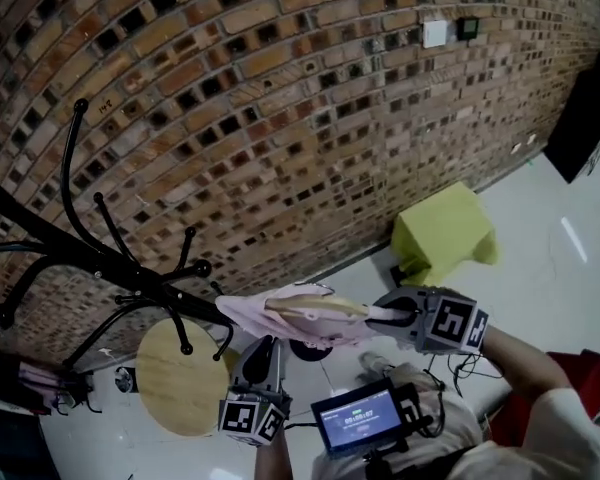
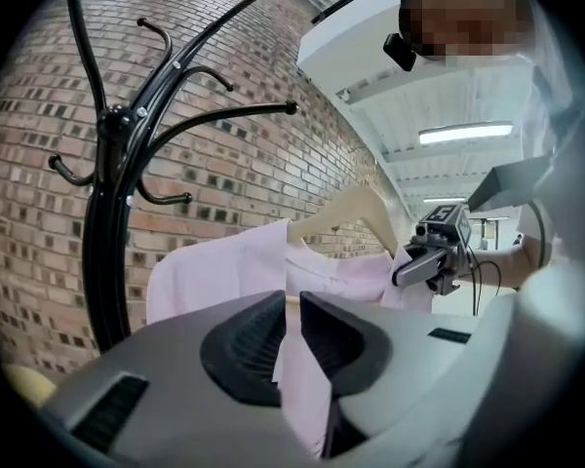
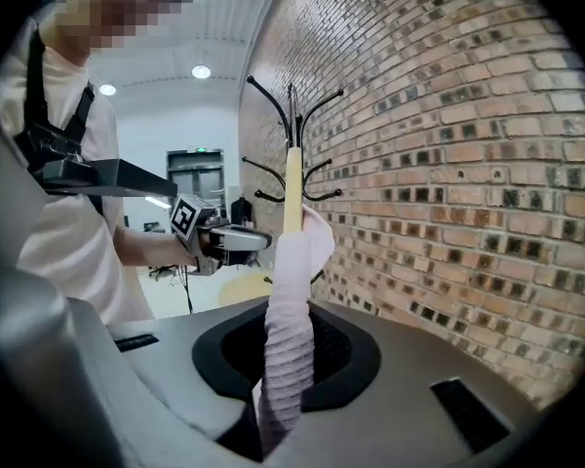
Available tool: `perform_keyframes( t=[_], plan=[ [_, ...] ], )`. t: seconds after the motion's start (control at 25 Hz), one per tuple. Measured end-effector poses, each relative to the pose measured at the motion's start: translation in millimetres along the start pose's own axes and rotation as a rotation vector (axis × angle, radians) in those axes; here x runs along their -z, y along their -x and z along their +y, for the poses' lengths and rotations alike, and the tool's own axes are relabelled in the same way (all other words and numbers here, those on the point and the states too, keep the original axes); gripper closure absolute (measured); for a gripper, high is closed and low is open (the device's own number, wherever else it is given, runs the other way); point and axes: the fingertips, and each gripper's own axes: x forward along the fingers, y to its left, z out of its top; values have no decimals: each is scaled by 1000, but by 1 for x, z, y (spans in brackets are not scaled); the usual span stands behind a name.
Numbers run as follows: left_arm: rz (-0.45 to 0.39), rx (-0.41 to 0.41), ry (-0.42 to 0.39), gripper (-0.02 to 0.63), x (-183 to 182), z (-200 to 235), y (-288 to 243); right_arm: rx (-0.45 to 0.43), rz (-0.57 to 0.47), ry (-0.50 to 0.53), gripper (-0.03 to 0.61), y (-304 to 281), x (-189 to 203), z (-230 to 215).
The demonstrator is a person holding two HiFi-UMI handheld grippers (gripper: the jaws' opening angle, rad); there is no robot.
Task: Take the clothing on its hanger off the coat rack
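A pink garment [image 1: 280, 318] hangs on a pale wooden hanger [image 1: 315, 308], held level just right of the black coat rack [image 1: 100, 263]. My right gripper [image 1: 380, 314] is shut on the garment's right end, where the ribbed pink fabric [image 3: 288, 359] runs between its jaws. From below, my left gripper [image 1: 263, 346] is shut on a hanging fold of the same garment [image 2: 224, 261]. In the left gripper view the hanger [image 2: 351, 213] appears apart from the rack [image 2: 112, 193]. The hanger's hook is hidden.
A brick wall [image 1: 280, 88] runs close behind the rack. A round wooden tabletop [image 1: 175, 378] stands under the rack's arms. A yellow-green box [image 1: 445, 233] sits on the floor by the wall. A small screen [image 1: 360, 418] is mounted at the person's chest.
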Motion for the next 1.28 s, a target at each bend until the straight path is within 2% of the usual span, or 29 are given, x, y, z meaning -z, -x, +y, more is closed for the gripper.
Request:
perform_keyframes(
  t=[0.24, 0.4, 0.72, 1.0, 1.28],
  plan=[
    [39, 151, -23, 565, 17, -27, -23, 126, 42, -86, 559, 40, 26, 14],
    [53, 224, -25, 565, 26, -51, -41, 218, 16, -145, 559, 65, 44, 18],
    [81, 363, -66, 565, 13, -116, -79, 386, 6, -224, 558, 142, 70, 25],
    [93, 464, -102, 565, -7, -209, -123, 510, -20, -267, 558, 244, 84, 27],
    [93, 583, -119, 565, -13, -317, -159, 634, -14, -302, 558, 347, 114, 45]
  ],
)
